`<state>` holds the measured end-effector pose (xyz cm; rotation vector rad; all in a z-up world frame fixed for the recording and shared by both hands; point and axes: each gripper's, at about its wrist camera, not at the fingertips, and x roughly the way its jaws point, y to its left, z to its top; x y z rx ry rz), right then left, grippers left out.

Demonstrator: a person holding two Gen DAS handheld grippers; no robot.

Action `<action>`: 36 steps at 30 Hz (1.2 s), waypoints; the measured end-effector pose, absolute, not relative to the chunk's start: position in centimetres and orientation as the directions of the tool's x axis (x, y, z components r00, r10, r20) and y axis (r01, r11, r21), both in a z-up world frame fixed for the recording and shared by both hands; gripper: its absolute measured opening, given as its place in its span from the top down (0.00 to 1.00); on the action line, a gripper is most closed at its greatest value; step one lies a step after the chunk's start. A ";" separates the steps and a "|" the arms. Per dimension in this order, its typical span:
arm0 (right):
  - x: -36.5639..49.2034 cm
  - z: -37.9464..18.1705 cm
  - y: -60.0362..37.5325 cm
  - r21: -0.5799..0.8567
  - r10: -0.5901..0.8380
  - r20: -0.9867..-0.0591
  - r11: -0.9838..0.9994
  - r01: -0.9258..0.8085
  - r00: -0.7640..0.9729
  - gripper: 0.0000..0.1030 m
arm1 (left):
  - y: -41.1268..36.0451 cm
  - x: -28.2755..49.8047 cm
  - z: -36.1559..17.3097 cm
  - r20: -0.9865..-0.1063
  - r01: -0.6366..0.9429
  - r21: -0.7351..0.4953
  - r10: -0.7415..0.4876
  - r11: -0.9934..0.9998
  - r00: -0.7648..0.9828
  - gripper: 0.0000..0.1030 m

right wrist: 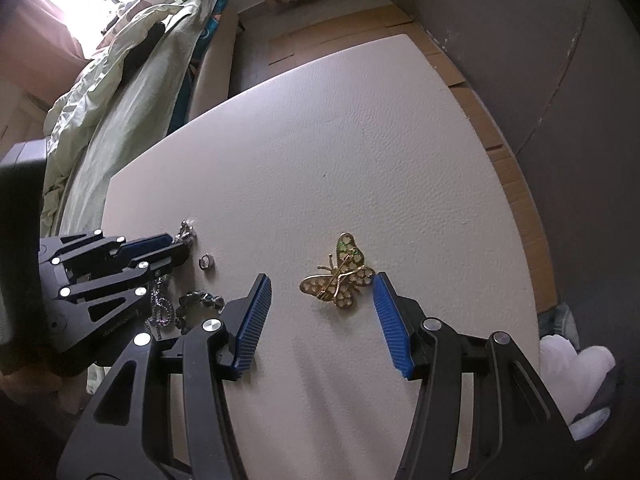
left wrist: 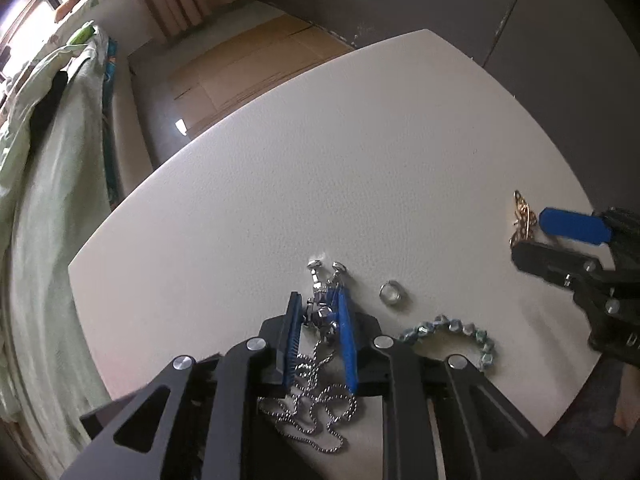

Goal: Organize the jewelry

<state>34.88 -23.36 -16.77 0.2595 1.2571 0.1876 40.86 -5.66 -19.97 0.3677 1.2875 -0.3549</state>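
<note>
On the white board (left wrist: 320, 160) my left gripper (left wrist: 319, 300) is shut on a silver pendant (left wrist: 321, 304) whose ball chain (left wrist: 316, 400) trails in loops under the jaws. A silver ring (left wrist: 391, 293) and a green bead bracelet (left wrist: 452, 334) lie just to its right. In the right wrist view my right gripper (right wrist: 322, 284) is open, with its jaws either side of a gold butterfly brooch (right wrist: 340, 276) that lies flat on the board (right wrist: 340, 140). The left gripper (right wrist: 176, 246), the ring (right wrist: 206, 262) and the bracelet (right wrist: 200, 304) show at the left there.
A bed with a pale green quilt (left wrist: 52, 200) runs along the left side of the board. Flattened cardboard (left wrist: 248, 68) lies on the floor beyond the far edge. A dark wall (right wrist: 520, 40) stands to the right. A white cloth (right wrist: 572, 364) lies past the board's right edge.
</note>
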 end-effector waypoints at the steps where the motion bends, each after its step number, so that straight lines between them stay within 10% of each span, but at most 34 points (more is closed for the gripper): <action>1: 34.8 -16.8 -23.6 0.299 0.284 -0.911 0.954 0.006 0.300 0.47 | -5.6 40.6 -20.0 -0.969 0.444 0.063 -0.052 0.894 0.242 0.85; 14: 34.9 -16.3 -23.8 0.322 0.307 -0.901 0.947 0.000 0.306 0.47 | -2.1 39.6 -12.4 -0.922 0.310 -0.048 -0.161 0.950 0.352 0.85; 36: 34.3 -17.6 -18.5 -0.034 0.053 -0.928 0.974 -0.226 0.369 0.60 | 3.8 34.6 0.0 -0.834 0.216 -0.116 -0.213 0.970 0.509 0.85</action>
